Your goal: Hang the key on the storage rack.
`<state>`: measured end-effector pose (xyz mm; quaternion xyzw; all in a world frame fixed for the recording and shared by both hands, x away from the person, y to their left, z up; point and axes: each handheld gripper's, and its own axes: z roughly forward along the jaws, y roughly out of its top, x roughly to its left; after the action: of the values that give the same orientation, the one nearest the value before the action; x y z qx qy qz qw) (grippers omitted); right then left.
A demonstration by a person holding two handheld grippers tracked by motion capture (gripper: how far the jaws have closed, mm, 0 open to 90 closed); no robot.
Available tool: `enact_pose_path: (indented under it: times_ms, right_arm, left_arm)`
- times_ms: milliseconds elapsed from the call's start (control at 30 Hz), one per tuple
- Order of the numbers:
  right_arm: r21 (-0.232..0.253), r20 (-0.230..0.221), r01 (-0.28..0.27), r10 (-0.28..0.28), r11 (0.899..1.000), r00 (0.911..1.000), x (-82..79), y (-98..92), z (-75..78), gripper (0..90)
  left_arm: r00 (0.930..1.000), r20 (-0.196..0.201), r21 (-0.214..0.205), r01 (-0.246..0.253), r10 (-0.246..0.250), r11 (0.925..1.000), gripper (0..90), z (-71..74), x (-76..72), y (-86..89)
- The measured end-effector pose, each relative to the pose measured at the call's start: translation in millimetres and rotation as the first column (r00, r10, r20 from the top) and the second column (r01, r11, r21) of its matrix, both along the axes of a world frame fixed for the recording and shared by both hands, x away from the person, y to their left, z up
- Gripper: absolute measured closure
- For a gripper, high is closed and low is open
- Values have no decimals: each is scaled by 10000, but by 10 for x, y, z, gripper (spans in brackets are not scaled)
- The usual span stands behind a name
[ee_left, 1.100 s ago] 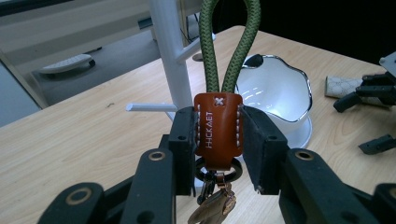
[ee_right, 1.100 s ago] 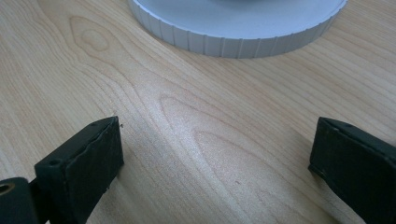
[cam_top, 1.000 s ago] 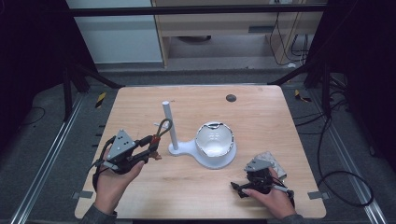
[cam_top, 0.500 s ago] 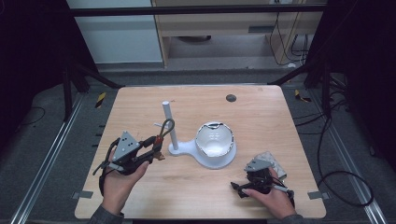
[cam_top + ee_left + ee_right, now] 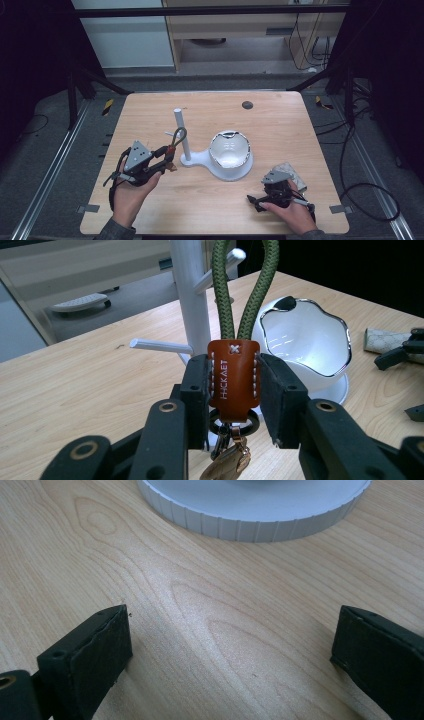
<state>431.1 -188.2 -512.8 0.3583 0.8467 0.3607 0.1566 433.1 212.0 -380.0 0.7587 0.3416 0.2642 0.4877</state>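
High view, from the left: the left gripper (image 5: 167,156) holds a keychain (image 5: 176,141) just beside the white stand (image 5: 182,137), its green cord loop (image 5: 180,133) raised against the post. Right of that, on the same base, sits the white bowl (image 5: 229,149), then the right gripper (image 5: 255,201) resting low on the desk (image 5: 280,120), close to a small patterned pouch (image 5: 290,172).

Left gripper view shows the jaws clamped narrow on the keychain's brown leather tab (image 5: 233,377), the loop standing up before the stand's pegs (image 5: 160,346). Judging by this, the step in hand is hanging the keychain; the next move calls for lifting the loop over a peg tip and letting go.

Right gripper view shows its jaws wide apart over bare wood, holding nothing.

The tab's stamp seems to read "HICKAET".
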Motion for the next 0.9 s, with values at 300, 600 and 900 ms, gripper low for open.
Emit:
enact_pose_path:
  times_ms: [300,600,900]
  right_arm:
    - [2,1,0,0,10000,10000,0,0,0,27]
    - [23,29,-16,16,10000,10000,0,-1,-2,27]
    - [24,32,-6,6,10000,10000,-2,-1,-2,27]
  left_arm:
    - [9998,-210,56,-62,63,10000,654,-92,54,-11]
    - [9991,-391,83,-141,145,9999,653,-150,131,-26]
    - [9968,-720,50,-332,335,9994,653,-248,301,-81]
